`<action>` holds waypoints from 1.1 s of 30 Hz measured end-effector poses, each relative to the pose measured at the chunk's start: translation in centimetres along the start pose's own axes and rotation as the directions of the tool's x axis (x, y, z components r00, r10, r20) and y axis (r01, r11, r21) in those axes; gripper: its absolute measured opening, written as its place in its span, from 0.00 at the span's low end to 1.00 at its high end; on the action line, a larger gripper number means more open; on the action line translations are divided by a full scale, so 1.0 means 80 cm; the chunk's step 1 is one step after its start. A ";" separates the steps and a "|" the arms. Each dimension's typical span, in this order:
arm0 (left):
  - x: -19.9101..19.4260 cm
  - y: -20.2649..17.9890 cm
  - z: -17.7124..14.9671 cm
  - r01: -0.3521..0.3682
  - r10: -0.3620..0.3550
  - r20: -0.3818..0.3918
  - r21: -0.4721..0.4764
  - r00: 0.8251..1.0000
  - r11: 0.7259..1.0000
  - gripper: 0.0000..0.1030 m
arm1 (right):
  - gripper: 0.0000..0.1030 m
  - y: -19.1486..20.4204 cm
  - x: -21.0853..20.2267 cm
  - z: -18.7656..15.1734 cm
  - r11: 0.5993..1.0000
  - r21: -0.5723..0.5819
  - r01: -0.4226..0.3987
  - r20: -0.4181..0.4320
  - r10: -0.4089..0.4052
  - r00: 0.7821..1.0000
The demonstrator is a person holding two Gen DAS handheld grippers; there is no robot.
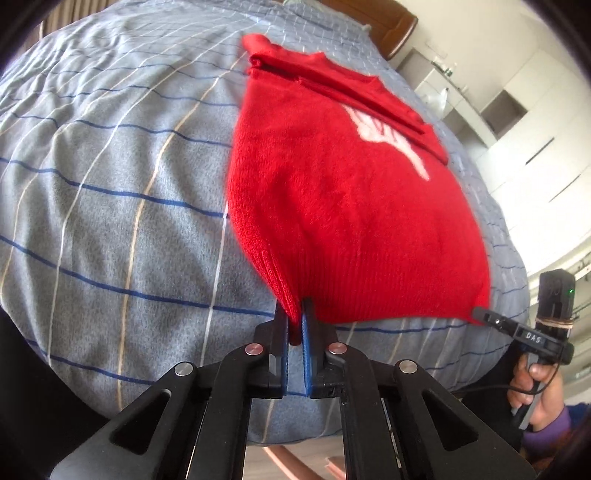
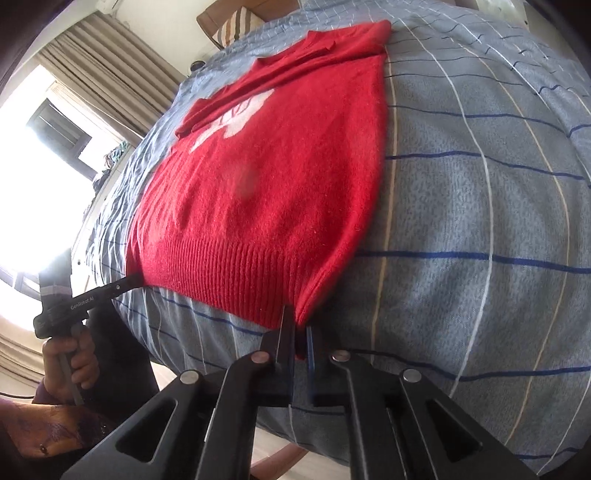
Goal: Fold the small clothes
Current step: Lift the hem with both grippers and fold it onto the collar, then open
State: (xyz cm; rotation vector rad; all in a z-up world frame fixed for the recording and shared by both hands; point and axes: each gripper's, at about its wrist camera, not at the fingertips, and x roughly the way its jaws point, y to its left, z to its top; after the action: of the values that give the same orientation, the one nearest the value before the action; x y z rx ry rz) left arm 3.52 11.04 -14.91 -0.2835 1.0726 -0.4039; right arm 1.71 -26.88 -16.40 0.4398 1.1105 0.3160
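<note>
A red knitted sweater point(image 1: 332, 192) with a white motif lies flat on the bed, its sleeves folded across the chest. My left gripper point(image 1: 295, 317) is shut on the left corner of its ribbed hem, and the red knit shows between the blue pads. The right gripper point(image 1: 480, 314) pinches the other hem corner at the right edge of the left wrist view. In the right wrist view the sweater point(image 2: 266, 177) stretches away from my right gripper point(image 2: 300, 321), shut on the near hem corner. The left gripper point(image 2: 135, 280) holds the far corner there.
The bed carries a grey-blue quilt point(image 1: 110, 184) with blue and cream stripes. A wooden headboard point(image 1: 388, 26) stands at the far end. White cabinets point(image 1: 517, 129) line one side and a curtained window point(image 2: 55, 129) the other. A person's hand point(image 1: 535, 387) grips the right handle.
</note>
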 end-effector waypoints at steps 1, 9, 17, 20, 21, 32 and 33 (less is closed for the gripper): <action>-0.013 0.000 0.003 0.031 -0.031 0.029 -0.018 0.999 0.999 0.04 | 0.04 0.002 -0.008 0.002 1.000 0.005 -0.015 0.015 0.015 1.000; -0.040 -0.015 0.134 0.151 -0.144 0.213 -0.020 0.966 0.988 0.04 | 0.04 0.021 -0.060 0.104 0.995 -0.057 -0.078 0.246 0.090 0.965; 0.076 -0.021 0.330 0.015 -0.004 0.230 -0.047 0.973 0.999 0.03 | 0.04 -0.001 -0.001 0.307 0.997 -0.080 0.015 0.341 0.013 0.940; 0.124 -0.018 0.379 -0.053 0.064 0.199 -0.060 0.978 0.997 0.03 | 0.04 -0.017 0.033 0.369 0.999 -0.039 0.017 0.329 -0.003 0.944; 0.137 -0.017 0.391 -0.070 0.082 0.194 -0.065 0.978 0.995 0.03 | 0.04 -0.025 0.044 0.386 1.000 -0.018 0.026 0.327 -0.019 0.945; 0.163 0.030 0.431 -0.160 0.209 0.239 -0.207 0.948 0.965 0.84 | 0.52 -0.075 0.089 0.441 0.989 0.136 0.050 0.371 -0.097 0.923; 0.153 0.031 0.425 -0.153 0.200 0.244 -0.196 0.949 0.969 0.84 | 0.52 -0.073 0.081 0.435 0.992 0.121 0.041 0.379 -0.084 0.921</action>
State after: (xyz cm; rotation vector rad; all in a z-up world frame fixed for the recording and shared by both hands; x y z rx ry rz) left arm 39.37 8.69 -10.23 -0.3822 0.8643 -0.1054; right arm 36.21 -35.38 -11.36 0.5377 0.7569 0.1035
